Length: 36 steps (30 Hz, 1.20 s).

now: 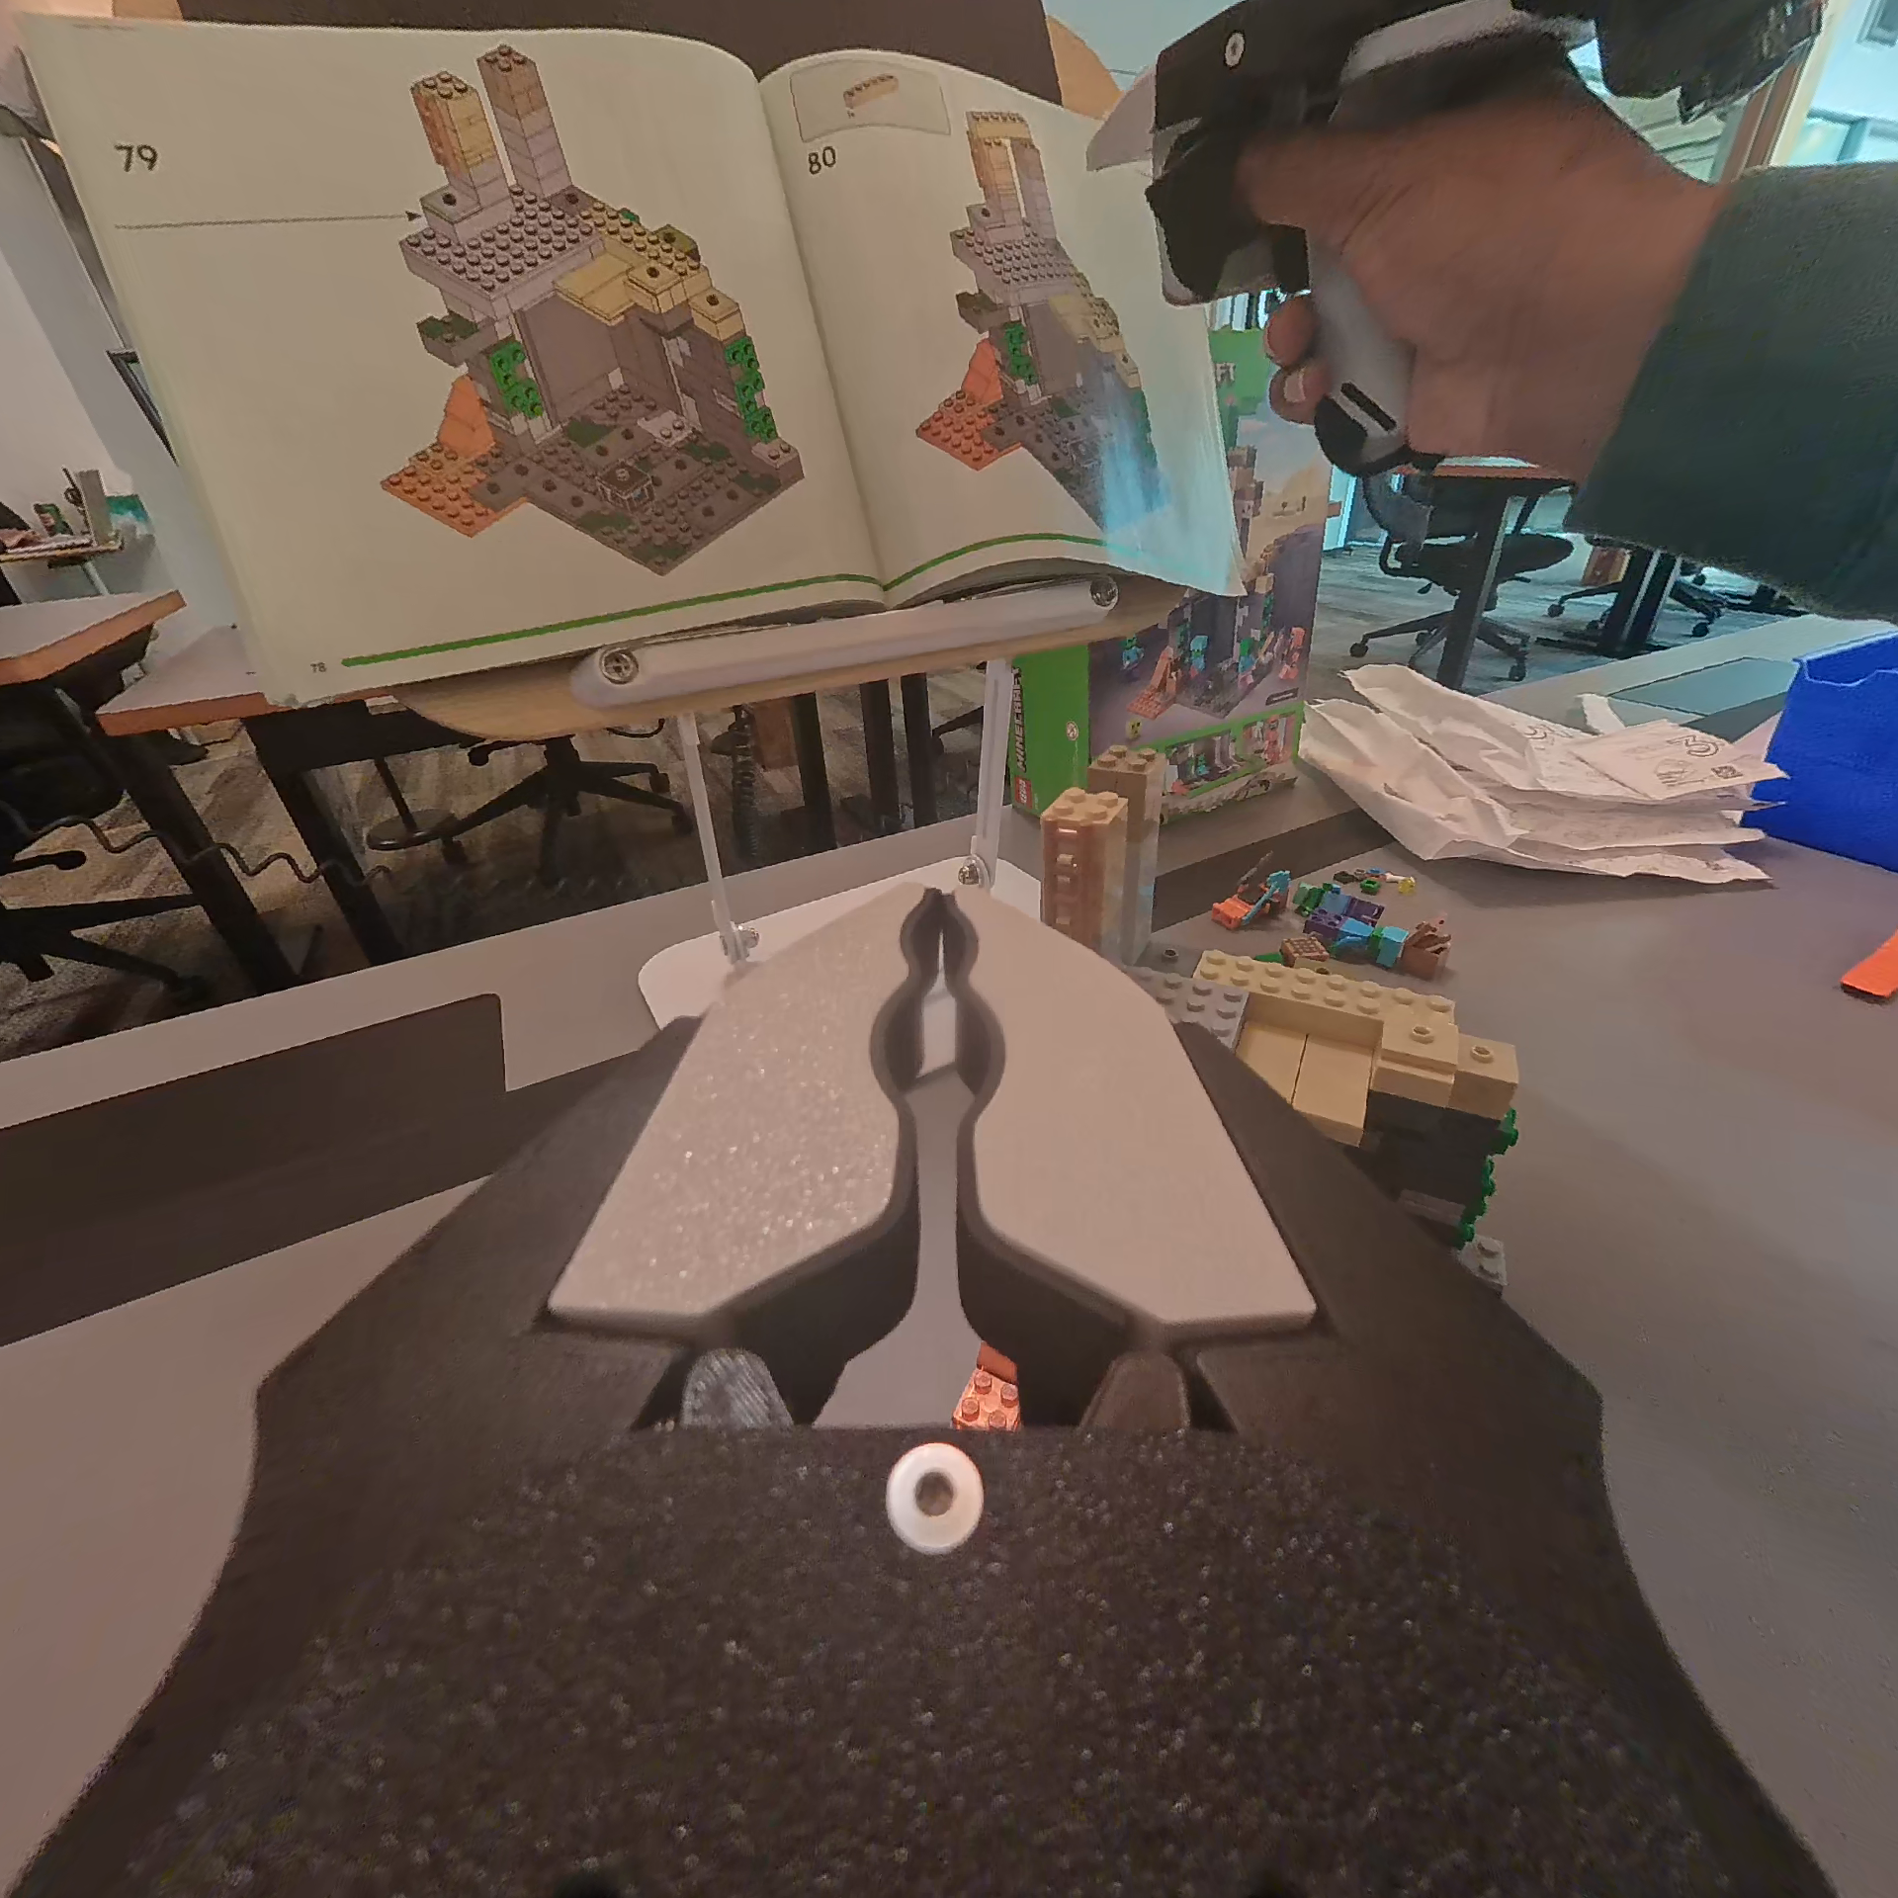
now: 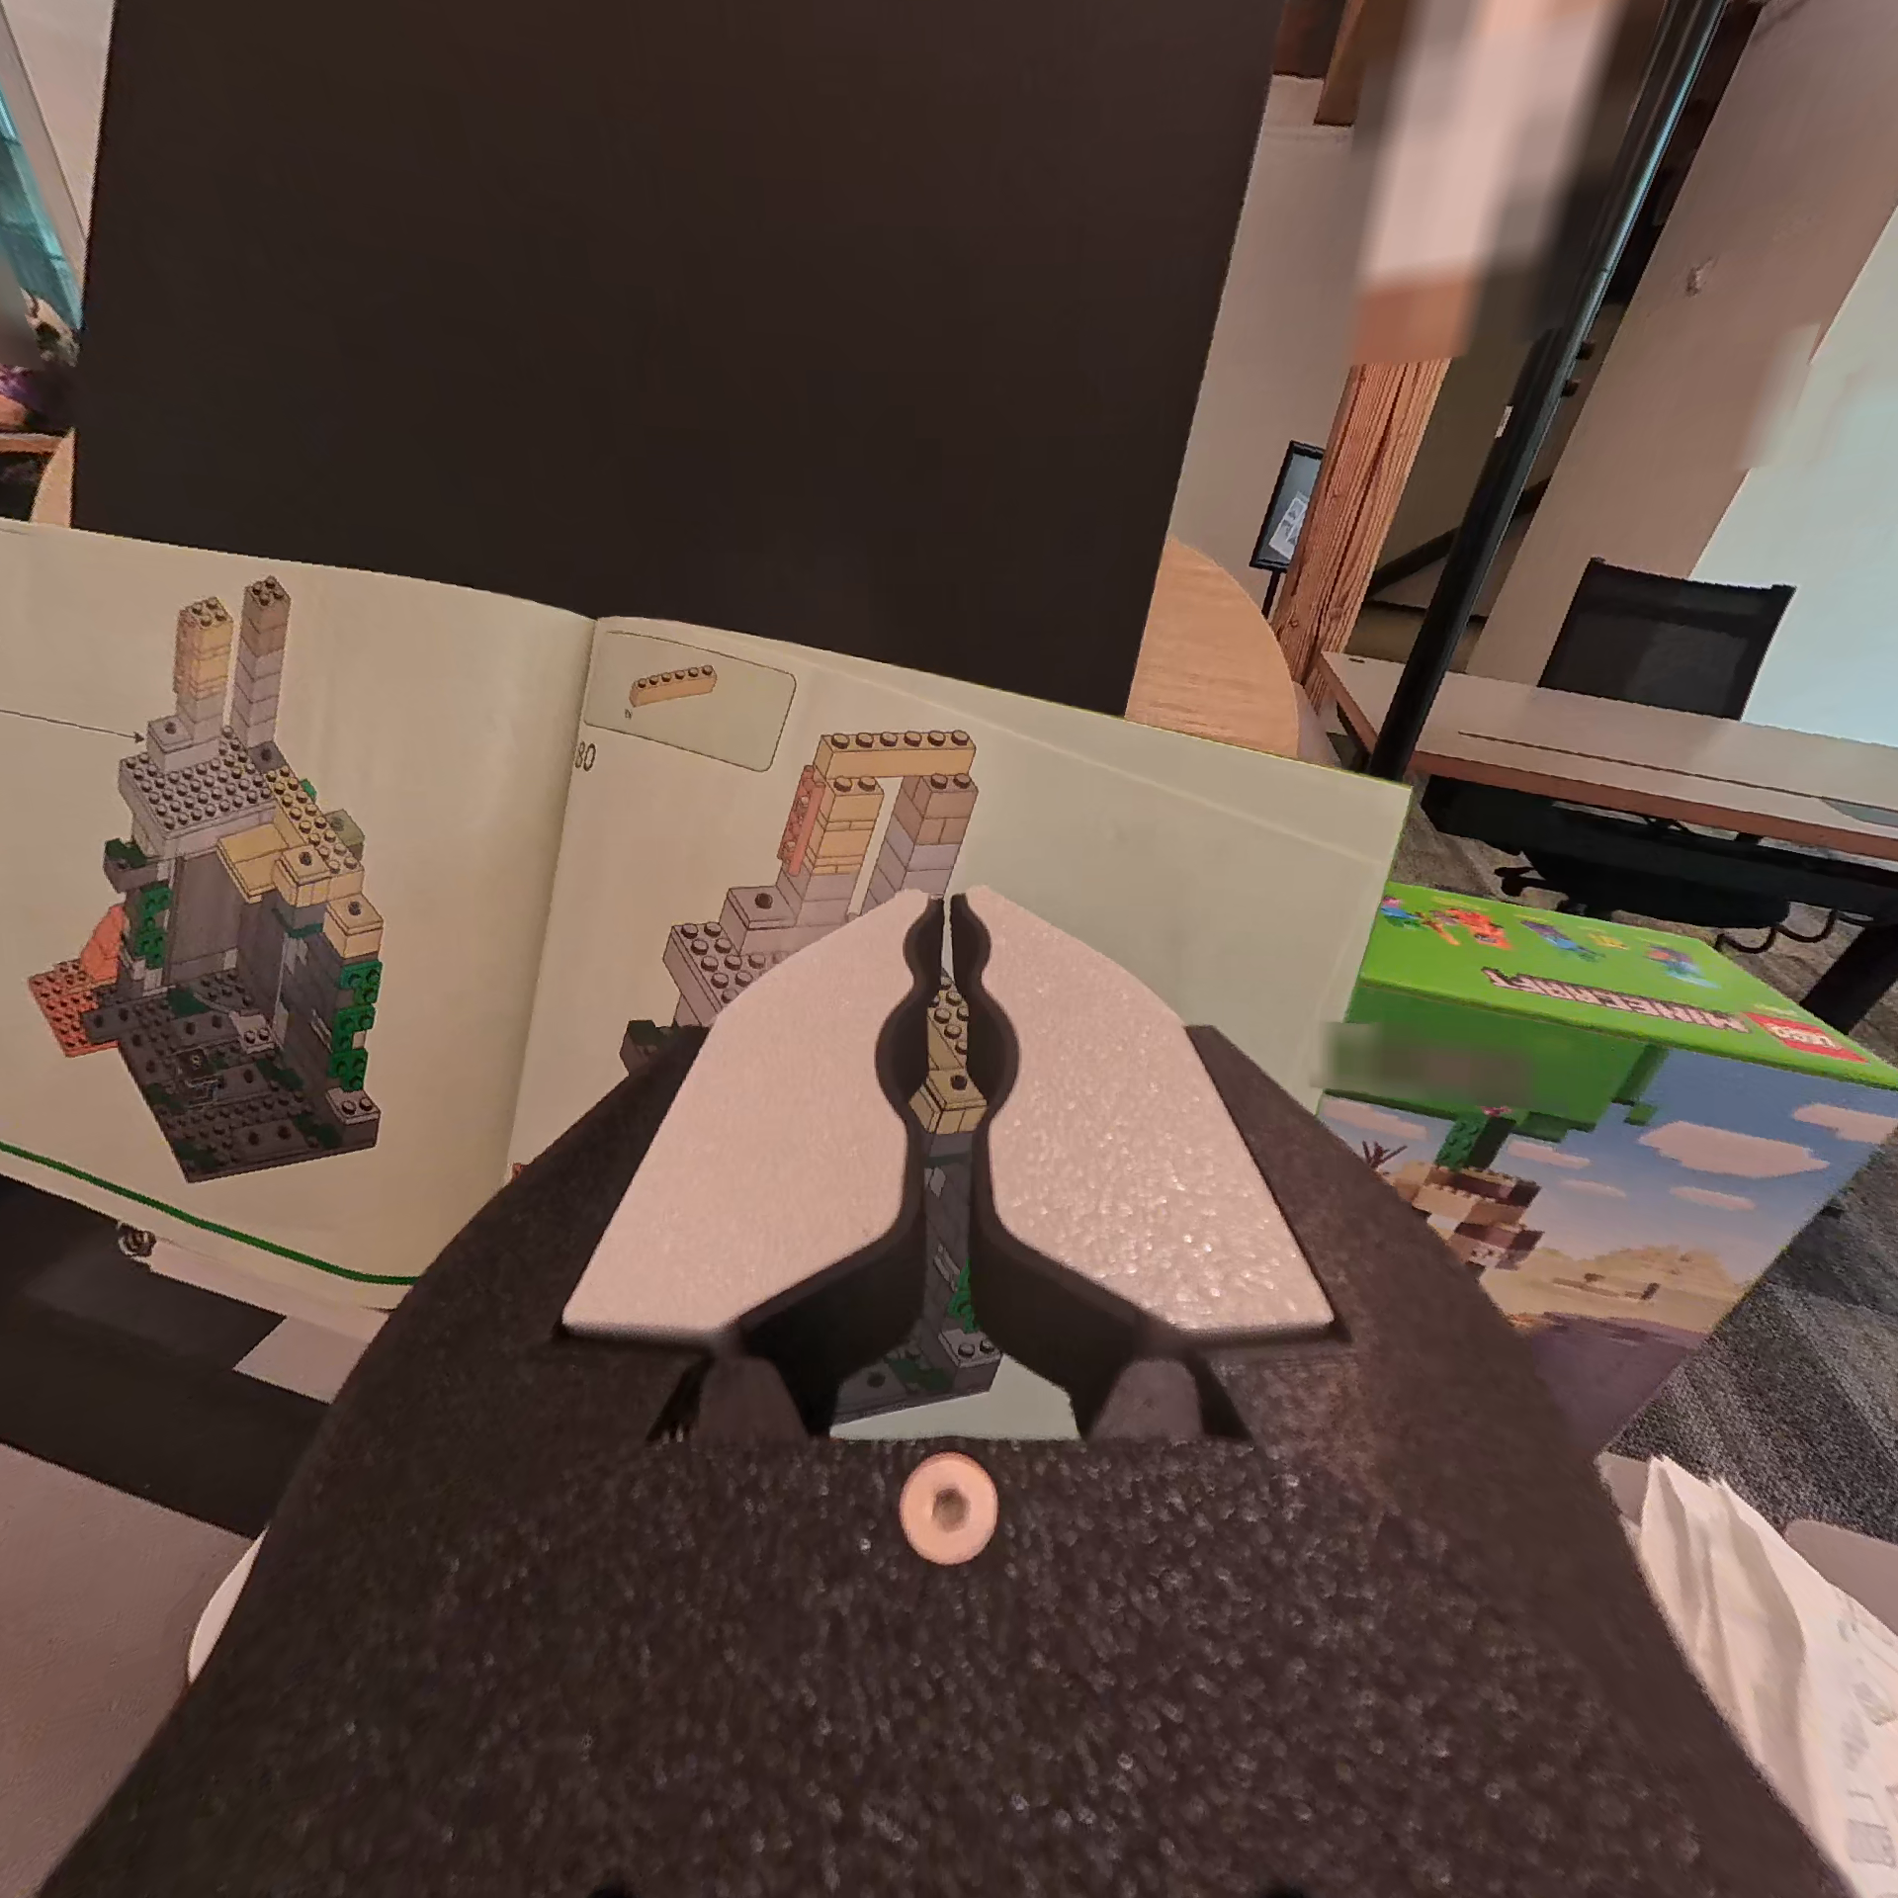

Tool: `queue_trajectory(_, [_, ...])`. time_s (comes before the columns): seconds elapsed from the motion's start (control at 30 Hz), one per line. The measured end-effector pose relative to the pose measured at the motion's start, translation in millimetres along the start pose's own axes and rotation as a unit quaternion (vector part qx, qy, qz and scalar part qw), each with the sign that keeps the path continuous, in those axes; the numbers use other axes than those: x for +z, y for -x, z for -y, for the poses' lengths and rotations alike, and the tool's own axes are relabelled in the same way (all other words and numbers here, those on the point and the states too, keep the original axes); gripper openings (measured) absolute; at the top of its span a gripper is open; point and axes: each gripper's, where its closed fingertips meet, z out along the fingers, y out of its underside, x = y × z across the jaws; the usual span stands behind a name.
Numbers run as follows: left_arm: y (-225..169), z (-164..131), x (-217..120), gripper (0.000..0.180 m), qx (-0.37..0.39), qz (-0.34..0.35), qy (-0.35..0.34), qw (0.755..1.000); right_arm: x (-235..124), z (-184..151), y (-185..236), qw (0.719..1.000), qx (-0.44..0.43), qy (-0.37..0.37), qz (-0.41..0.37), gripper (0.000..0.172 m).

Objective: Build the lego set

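Fingertips of the left gripper (image 1: 943, 904) meet on nothing, the grey-and-tan brick model (image 1: 1366, 1068) at three o'clock. Right gripper (image 2: 947, 904), likewise clenched bare, faces the open instruction booklet (image 2: 431, 873).

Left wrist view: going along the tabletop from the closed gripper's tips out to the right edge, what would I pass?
Left gripper tips, shut → tall tan brick tower → small pile of loose coloured bricks → crumpled white paper bags → blue bin.
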Motion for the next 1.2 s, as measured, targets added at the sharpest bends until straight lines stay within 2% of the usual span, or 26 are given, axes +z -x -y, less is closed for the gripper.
queue_trajectory(0.33, [-0.8,2.5,-1.9,0.000,0.002,-0.001,-0.003,1.000,-3.4,4.7,5.4,1.000,-0.006,0.000,0.003,0.001])
queue_trajectory(0.5, [-4.9,3.7,-2.4,0.000,0.001,-0.007,0.000,1.000,-24.6,1.5,14.8,1.000,-0.008,-0.006,0.020,0.003])
queue_trajectory(0.6, [-7.6,3.5,-3.4,0.000,0.006,-0.008,0.002,1.000,-53.0,-9.8,26.6,0.999,-0.004,-0.004,0.032,0.003])
queue_trajectory(0.73, [-12.1,3.2,-5.2,0.000,0.009,-0.009,0.004,1.000,-109.5,-31.6,46.3,0.998,0.003,-0.018,0.056,0.007])
queue_trajectory(0.97, [-20.4,19.4,-15.7,0.001,0.009,-0.020,-0.008,1.000,-198.2,-110.9,64.4,0.997,0.026,-0.002,0.077,0.007])
queue_trajectory(1.1, [-15.3,43.1,-41.7,0.006,0.020,-0.030,0.003,0.999,-230.0,-147.1,70.7,0.994,0.040,0.020,0.098,0.009])
queue_trajectory(1.2, [9.1,52.9,-83.3,0.009,0.042,-0.018,0.040,0.998,-243.0,-159.3,78.6,0.989,0.036,0.036,0.137,0.009])
